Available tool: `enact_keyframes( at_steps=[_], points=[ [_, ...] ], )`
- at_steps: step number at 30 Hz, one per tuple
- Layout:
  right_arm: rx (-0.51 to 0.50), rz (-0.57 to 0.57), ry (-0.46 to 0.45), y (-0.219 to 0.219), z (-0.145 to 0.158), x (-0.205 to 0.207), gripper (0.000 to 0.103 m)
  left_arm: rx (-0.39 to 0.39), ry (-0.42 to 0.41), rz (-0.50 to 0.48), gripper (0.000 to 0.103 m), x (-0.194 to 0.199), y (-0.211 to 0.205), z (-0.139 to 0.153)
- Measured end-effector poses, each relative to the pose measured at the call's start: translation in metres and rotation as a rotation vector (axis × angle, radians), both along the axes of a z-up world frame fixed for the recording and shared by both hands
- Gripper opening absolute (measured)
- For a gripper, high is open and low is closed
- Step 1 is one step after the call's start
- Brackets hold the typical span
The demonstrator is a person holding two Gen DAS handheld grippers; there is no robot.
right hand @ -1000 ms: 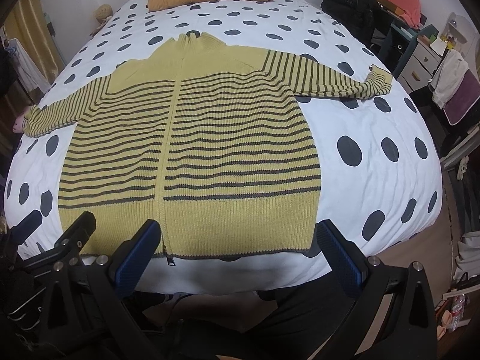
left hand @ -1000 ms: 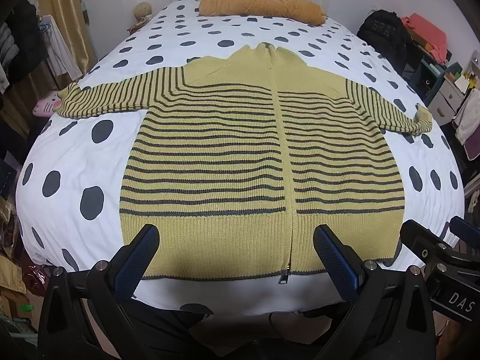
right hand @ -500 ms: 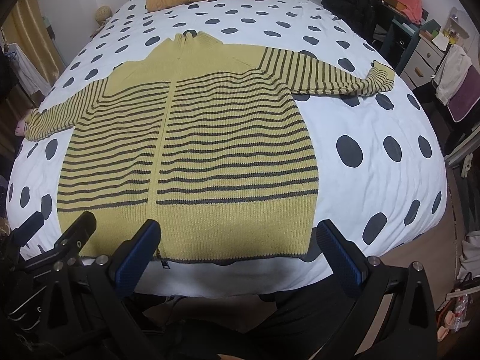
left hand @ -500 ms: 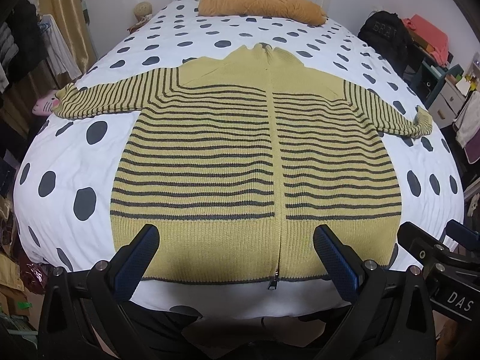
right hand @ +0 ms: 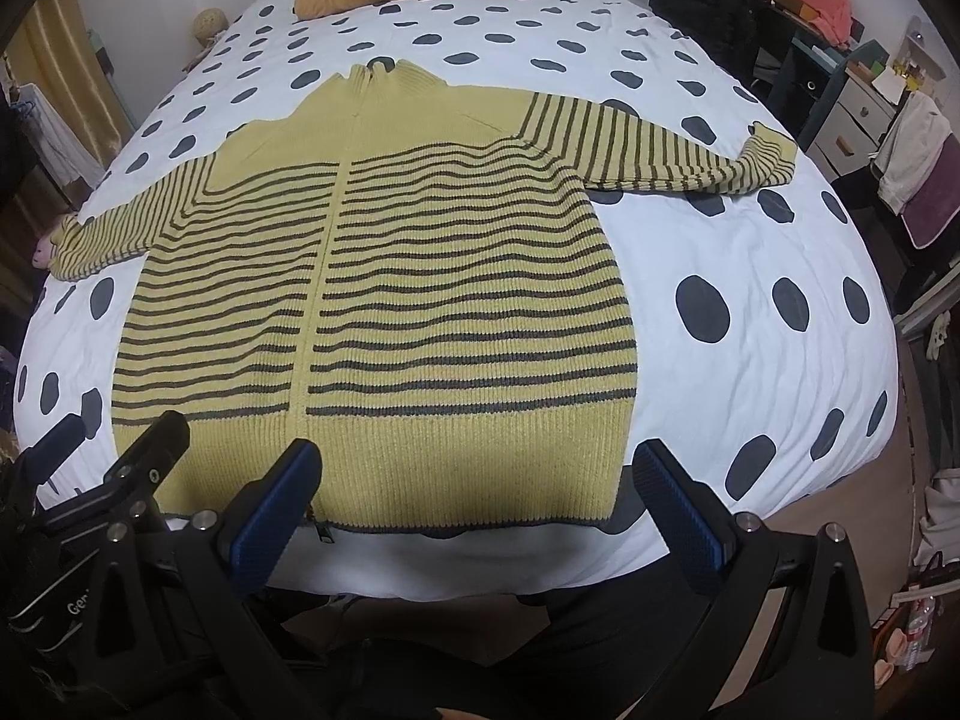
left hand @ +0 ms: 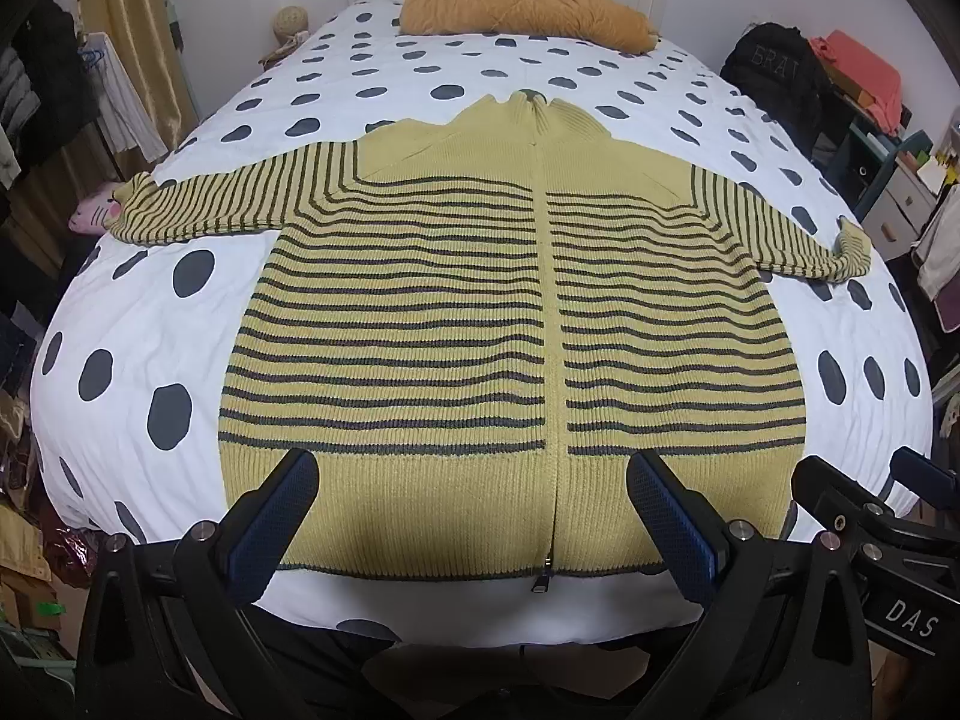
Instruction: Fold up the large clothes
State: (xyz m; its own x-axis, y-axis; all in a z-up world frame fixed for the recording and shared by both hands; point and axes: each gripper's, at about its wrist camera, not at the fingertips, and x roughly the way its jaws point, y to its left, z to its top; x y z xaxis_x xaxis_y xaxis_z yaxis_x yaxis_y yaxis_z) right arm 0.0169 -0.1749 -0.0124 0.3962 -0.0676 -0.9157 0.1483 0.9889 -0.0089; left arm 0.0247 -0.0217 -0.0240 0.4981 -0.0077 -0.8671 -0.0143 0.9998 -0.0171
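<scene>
Fingers (left hand: 288,510) on both my grippers are spread wide apart with nothing between them. Left gripper (left hand: 474,516) hangs over the ribbed hem left of the zipper (left hand: 543,582), right gripper (right hand: 474,504) over the hem's right half, both low at the foot of the bed (left hand: 150,312) and pointing up toward the pillow (left hand: 522,15).

Sweater (left hand: 480,330) lies flat, zipped, front up, sleeves out to both sides.

What worries me: this knit looks thick and stretchy, so if I pinch only the top layer the back panel probably stays put and the fold goes lopsided. Also the hem sits right at the mattress edge, so a sloppy grab could drag the whole thing off the bed.
</scene>
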Motion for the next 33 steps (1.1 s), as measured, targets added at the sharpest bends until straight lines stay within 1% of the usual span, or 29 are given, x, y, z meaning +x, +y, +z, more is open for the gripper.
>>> enact_keyframes(
  at_steps=[13,15,18,20,22,23,27,28,29,30,31,32,33],
  points=[
    [0.008,0.004,-0.005,0.0,0.0,0.002,0.103,-0.006,0.002,-0.005,0.103,0.002,-0.003,-0.001],
    [0.024,0.003,-0.014,-0.004,0.0,0.003,0.103,-0.01,0.004,-0.012,0.103,0.004,-0.005,-0.002],
    [0.087,-0.002,-0.053,-0.029,0.001,0.009,0.103,-0.008,0.006,-0.027,0.103,0.008,-0.01,-0.004],
    [0.145,-0.015,-0.082,-0.058,0.001,0.014,0.103,-0.001,0.007,-0.034,0.103,0.012,-0.014,-0.007],
    [0.19,-0.071,-0.118,-0.098,0.001,0.023,0.103,0.001,0.018,-0.038,0.103,0.017,-0.016,-0.011],
    [0.209,-0.112,-0.15,-0.123,0.0,0.029,0.103,0.001,0.029,-0.039,0.103,0.021,-0.018,-0.016],
    [0.201,-0.299,-0.24,-0.223,-0.006,0.064,0.103,-0.013,0.072,-0.043,0.103,0.037,-0.025,-0.033],
    [0.222,-0.336,-0.268,-0.253,-0.009,0.076,0.103,-0.016,0.076,-0.044,0.103,0.041,-0.027,-0.036],
    [0.231,-0.405,-0.294,-0.283,-0.011,0.088,0.102,-0.019,0.085,-0.045,0.103,0.048,-0.03,-0.041],
    [0.232,-0.487,-0.304,-0.306,-0.012,0.099,0.102,-0.018,0.097,-0.046,0.103,0.055,-0.034,-0.045],
    [0.248,-0.553,-0.294,-0.331,-0.013,0.114,0.101,-0.018,0.105,-0.048,0.103,0.06,-0.037,-0.048],
    [0.254,-0.604,-0.283,-0.349,-0.014,0.13,0.1,-0.018,0.113,-0.053,0.103,0.067,-0.041,-0.052],
    [0.236,-0.634,-0.266,-0.367,-0.014,0.153,0.099,-0.018,0.12,-0.059,0.103,0.075,-0.046,-0.057]
  ],
)
